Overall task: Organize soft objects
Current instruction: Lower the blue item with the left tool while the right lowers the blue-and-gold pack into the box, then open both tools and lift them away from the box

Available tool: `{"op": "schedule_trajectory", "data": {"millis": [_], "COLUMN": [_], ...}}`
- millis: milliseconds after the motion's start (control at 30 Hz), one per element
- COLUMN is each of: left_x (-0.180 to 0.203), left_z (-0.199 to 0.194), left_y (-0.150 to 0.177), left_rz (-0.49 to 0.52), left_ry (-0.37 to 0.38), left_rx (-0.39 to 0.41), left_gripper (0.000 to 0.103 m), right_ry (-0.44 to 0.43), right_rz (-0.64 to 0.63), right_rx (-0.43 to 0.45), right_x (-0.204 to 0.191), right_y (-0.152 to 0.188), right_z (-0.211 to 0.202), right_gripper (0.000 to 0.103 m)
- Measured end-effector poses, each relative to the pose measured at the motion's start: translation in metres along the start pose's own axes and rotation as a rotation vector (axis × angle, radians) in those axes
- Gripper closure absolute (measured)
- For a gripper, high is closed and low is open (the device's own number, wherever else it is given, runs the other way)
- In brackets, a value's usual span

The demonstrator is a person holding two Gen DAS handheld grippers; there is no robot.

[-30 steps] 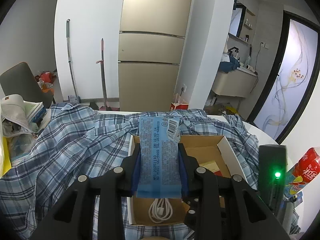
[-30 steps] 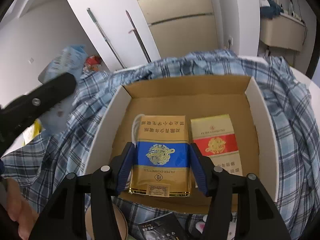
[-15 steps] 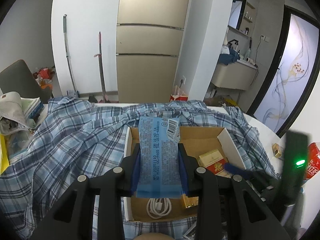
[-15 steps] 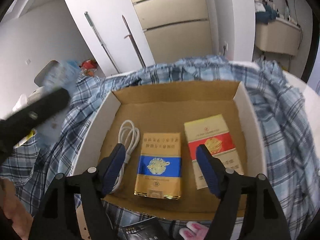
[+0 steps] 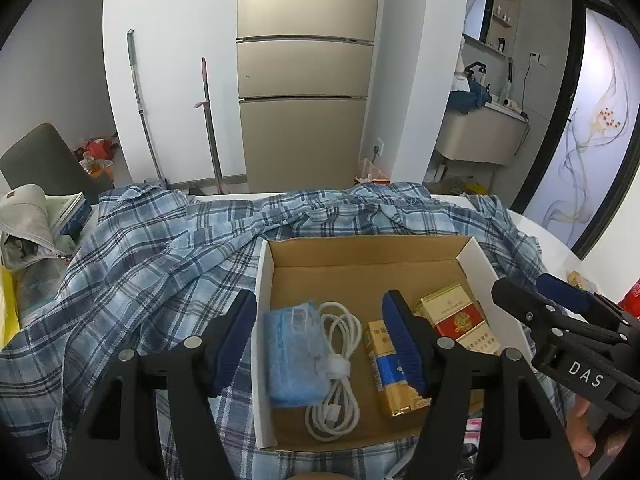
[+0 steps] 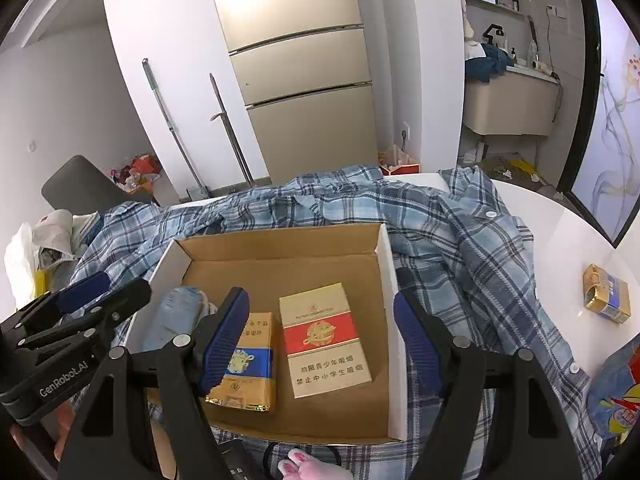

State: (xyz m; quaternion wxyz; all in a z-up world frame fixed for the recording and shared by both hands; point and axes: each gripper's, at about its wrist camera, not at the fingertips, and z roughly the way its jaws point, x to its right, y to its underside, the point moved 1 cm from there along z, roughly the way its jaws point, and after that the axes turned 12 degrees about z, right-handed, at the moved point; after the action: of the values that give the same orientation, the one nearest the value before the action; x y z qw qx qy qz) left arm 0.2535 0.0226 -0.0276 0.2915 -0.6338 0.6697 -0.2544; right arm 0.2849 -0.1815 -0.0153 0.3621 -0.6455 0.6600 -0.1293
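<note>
- Lying along the left wall inside the cardboard box, the blue tissue pack rests flat on the box floor, touching nothing but the cable beside it.
- Just right of the pack, still in the box, sits a coiled white cable, bound by a small tie.
- The left gripper hangs over this left part of the box; its jaws are opening, the blue pads spread wide with the pack and cable showing between them, neither pad pressing on anything.
- Further right in the box lies a gold-and-blue cigarette pack, and beside it, nearer the right wall, a red-and-white cigarette pack.
- The right gripper hovers above the red-and-white pack; its jaws are opening too, pads well apart and clear of both packs.
- Under and around the box spreads a blue plaid shirt, covering much of the white table.
- Well right of the box, on bare table, stands a small yellow-and-blue carton.
</note>
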Motion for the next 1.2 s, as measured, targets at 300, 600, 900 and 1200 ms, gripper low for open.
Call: {"op": "schedule_trajectory", "data": {"millis": [300, 600, 900, 1200], "left_x": [0.001, 0.01, 0.026, 0.03], "left_z": [-0.027, -0.116, -0.199, -0.235], "left_y": [-0.01, -0.019, -0.005, 0.027], "left_rz": [-0.005, 0.009, 0.097, 0.1], "left_ry": [-0.01, -0.021, -0.017, -0.003], "left_rx": [0.055, 0.255, 0.391, 0.474], "left_gripper": [0.035, 0.035, 0.034, 0.011], "right_ry": [0.004, -0.006, -0.068, -0.103], "right_rz": [-0.026, -0.103, -0.153, -0.201], "right_rx": [0.058, 0.156, 0.296, 0.379], "right_x": [-0.003, -0.014, -0.029, -0.032], "right_y": [-0.009, -0.012, 0.004, 0.034], "right_z": [-0.026, -0.089, -0.163, -0.195], "right_gripper": [0.029, 0.029, 0.027, 0.014]}}
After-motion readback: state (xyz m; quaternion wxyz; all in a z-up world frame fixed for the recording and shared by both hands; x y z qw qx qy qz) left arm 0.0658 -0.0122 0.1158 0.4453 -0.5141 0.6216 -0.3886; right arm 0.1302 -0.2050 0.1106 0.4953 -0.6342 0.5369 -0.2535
